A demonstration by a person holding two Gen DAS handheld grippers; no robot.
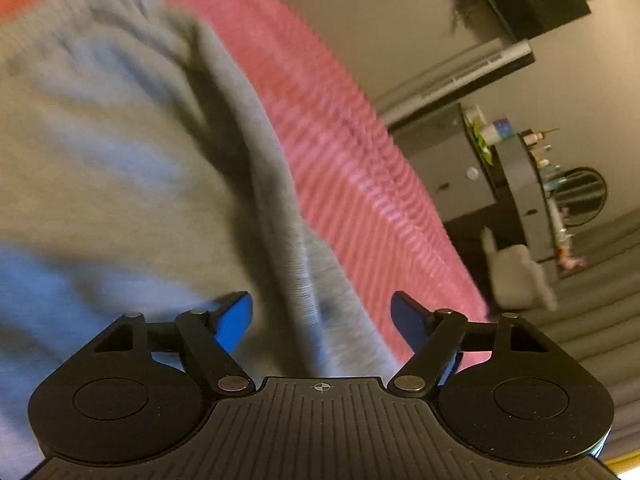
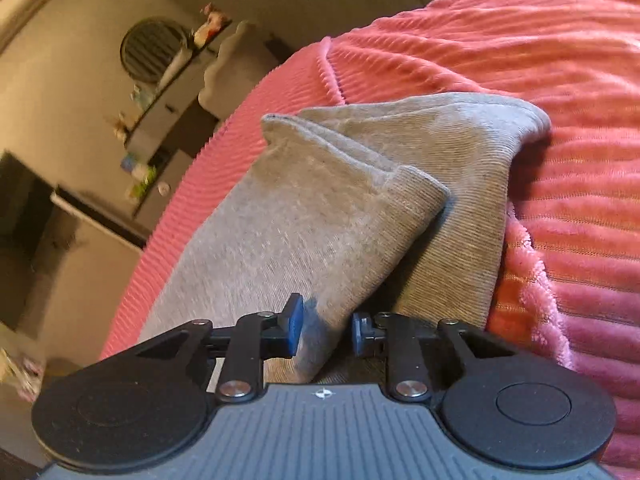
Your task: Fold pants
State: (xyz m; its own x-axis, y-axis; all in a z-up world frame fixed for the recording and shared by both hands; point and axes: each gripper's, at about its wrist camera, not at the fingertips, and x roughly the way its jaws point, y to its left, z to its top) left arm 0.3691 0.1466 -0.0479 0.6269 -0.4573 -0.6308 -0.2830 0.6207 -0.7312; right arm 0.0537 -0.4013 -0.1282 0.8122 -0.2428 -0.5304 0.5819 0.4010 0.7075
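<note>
Grey pants (image 1: pixel 120 168) lie on a pink ribbed blanket (image 1: pixel 340 128). My left gripper (image 1: pixel 322 320) is open, its blue pads wide apart, with a fold of grey fabric running between them. In the right wrist view the two leg ends (image 2: pixel 360 184) lie stacked, hems at the far end. My right gripper (image 2: pixel 326 332) is partly closed around a ridge of the upper leg's fabric; its blue pads (image 2: pixel 295 330) sit on either side of it.
The pink blanket (image 2: pixel 560 100) covers the bed, whose edge falls off toward the room. Beyond the edge stand a dark shelf unit (image 1: pixel 516 184) with small items, a round mirror (image 2: pixel 150 50) and grey curtains (image 1: pixel 600 300).
</note>
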